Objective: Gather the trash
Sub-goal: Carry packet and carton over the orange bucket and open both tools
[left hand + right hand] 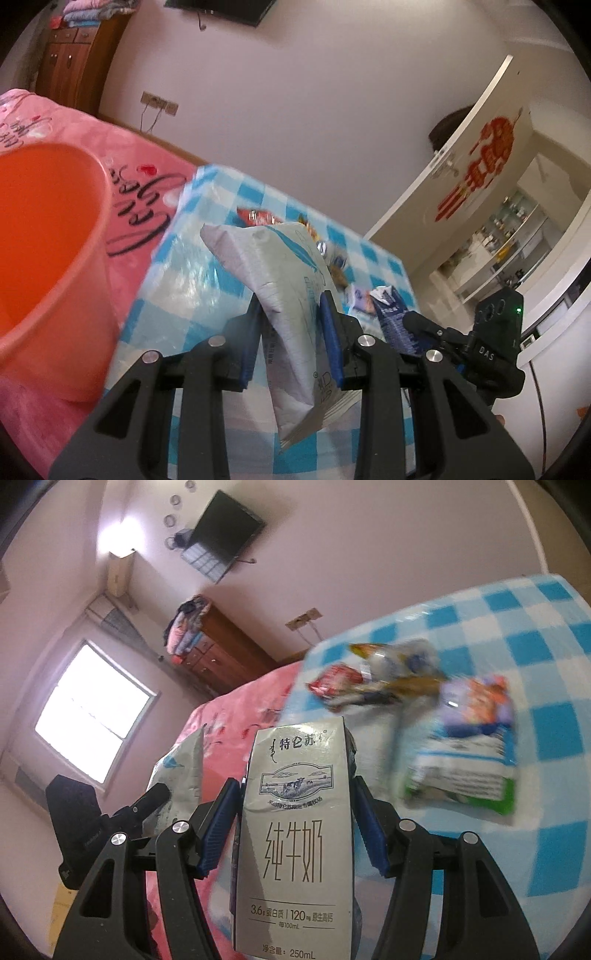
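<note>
Two grippers are in view, each clamped on one piece of trash. The left gripper (293, 314) pinches a crumpled pale-grey bag (284, 291) between its blue pads, which stand close together; the bag sticks up past the fingertips and hangs below them, clear of the table. The right gripper (295, 805) holds one milk carton (295, 830) upright, its pads pressed on the carton's two narrow sides, so the jaws stand fairly wide. The carton's printed front faces the camera.

One table (517, 646) with a blue-and-white check cloth lies behind both grippers. On it the right wrist view shows about three loose wrappers, blurred: one red packet (336, 681), one yellow-and-silver wrapper (399, 661) touching it, and one larger pouch (469, 734) with a green edge, just beside them. More small scraps may lie among them; the blur hides the count.

One orange bucket (48, 258) sits at the left of the left wrist view, on a pink blanket (147, 206) beside the table. Its mouth faces the camera and the inside looks bare.

From the left wrist, the right gripper with its carton shows at the right; from the right wrist, the left gripper and bag show at the left.

One dresser (225, 646) stands at the far wall, with one dark screen (225, 531) mounted above.
</note>
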`<state>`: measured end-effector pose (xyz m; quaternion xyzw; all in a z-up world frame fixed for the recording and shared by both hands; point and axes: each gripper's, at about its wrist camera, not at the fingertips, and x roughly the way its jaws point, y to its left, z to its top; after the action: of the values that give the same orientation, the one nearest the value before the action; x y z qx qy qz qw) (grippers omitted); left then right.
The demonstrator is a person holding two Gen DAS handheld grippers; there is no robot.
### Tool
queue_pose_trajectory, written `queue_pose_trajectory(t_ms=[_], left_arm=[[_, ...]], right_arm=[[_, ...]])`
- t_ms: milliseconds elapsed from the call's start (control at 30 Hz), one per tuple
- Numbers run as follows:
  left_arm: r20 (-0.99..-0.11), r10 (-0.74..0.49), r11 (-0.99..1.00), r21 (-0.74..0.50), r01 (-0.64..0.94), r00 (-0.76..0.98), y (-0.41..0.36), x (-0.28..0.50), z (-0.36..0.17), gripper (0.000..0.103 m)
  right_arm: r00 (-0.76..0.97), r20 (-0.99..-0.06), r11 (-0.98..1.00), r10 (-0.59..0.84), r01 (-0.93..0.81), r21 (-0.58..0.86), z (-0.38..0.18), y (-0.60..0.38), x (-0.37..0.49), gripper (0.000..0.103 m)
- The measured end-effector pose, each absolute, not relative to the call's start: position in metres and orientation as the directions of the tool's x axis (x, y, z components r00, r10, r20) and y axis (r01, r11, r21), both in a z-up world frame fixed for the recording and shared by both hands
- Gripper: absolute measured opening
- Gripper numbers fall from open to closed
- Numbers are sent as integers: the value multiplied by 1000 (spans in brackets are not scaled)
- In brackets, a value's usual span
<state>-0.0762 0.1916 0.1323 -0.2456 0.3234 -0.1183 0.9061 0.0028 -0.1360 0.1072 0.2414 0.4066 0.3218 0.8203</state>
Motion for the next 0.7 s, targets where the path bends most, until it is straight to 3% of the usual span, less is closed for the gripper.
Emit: queue_pose_trajectory(t_ms=[333, 700], left_arm=[[-435, -210, 859, -510, -47, 875, 271, -119, 179, 33], [-483, 0, 849, -463, -256, 875, 339, -138, 163, 33]], right_arm=[[334, -434, 547, 837, -537, 642, 178, -17, 11, 62], [164, -417, 406, 894, -689, 601, 203, 127, 13, 62]])
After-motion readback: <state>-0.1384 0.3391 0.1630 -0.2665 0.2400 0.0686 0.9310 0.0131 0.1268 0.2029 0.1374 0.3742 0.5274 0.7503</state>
